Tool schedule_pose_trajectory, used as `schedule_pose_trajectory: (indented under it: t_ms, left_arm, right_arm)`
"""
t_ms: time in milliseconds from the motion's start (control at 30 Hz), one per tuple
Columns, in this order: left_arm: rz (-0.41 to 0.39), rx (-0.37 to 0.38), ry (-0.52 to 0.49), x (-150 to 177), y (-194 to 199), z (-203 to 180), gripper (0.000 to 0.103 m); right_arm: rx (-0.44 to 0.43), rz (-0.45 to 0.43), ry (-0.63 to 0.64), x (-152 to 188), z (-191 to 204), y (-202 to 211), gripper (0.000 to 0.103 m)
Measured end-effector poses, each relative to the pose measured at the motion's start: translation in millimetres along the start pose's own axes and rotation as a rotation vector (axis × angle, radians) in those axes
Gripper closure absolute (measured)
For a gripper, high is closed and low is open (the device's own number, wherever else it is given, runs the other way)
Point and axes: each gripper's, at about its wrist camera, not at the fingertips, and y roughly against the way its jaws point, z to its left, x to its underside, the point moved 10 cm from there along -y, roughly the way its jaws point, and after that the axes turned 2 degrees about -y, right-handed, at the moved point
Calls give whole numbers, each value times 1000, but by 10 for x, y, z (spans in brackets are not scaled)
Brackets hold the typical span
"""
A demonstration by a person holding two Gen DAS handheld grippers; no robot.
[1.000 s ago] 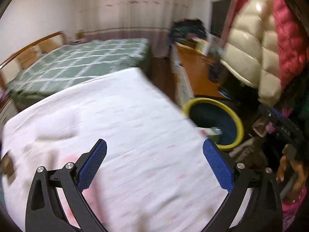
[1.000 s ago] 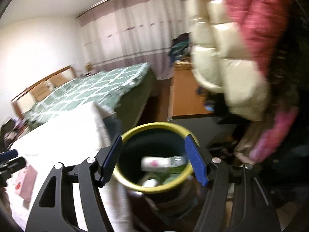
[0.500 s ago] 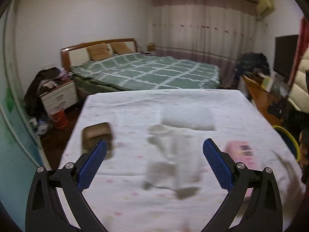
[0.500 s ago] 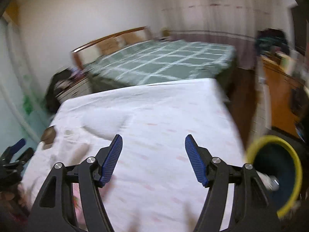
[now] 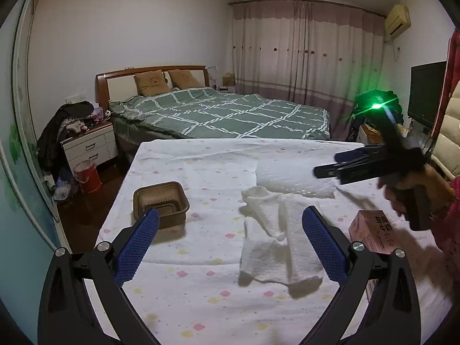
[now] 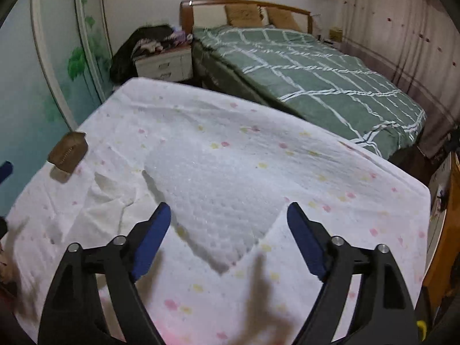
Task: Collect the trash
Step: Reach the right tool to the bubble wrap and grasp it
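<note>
Trash lies on a table under a white flowered cloth. A crumpled white paper towel sits just ahead of my open, empty left gripper, between its fingers' lines. Left of it stands a brown plastic tray; behind it lies a flat embossed white sheet, and a pink box sits at the right. My right gripper hovers over that sheet, its jaws opening with nothing between them. The right view also shows the towel and the tray. A hand holds the right gripper above the sheet.
Behind the table stands a bed with a green checked cover. A white nightstand piled with clothes and a red bucket stand at the left. A TV and a wooden desk line the right side.
Both grippers swung away from the yellow-rimmed bin to face the table. The left one then held still, while the right one came in over the white sheet with its jaws wider.
</note>
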Motion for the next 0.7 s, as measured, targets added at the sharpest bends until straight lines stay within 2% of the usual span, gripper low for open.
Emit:
schedule_pose_trajectory:
  t_ms: [167, 267, 333, 433, 500, 533, 600, 700]
  left_arm:
    - [15, 10, -5, 32, -22, -55, 5]
    - [17, 11, -11, 41, -7, -72, 5]
    - [18, 10, -12, 52, -5, -75, 5]
    - [17, 11, -9, 49, -4, -78, 5]
    - [17, 15, -9, 57, -6, -92, 5]
    - [17, 14, -10, 62, -10, -98, 5]
    - [20, 13, -12, 63, -11, -97, 5]
    - [16, 10, -16, 71, -7, -95, 5]
  right_arm:
    - [-11, 49, 12, -69, 49, -265, 18]
    - [-16, 85, 18, -51, 64, -397, 18]
    - [2, 78, 24, -43, 75, -447, 20]
    - [10, 66, -9, -46, 45, -432, 42]
    - [43, 65, -11, -32, -13, -418, 66]
    - [54, 66, -10, -21, -39, -409, 69]
    - [60, 61, -18, -1, -63, -388, 80]
    - [72, 54, -51, 20, -103, -337, 87]
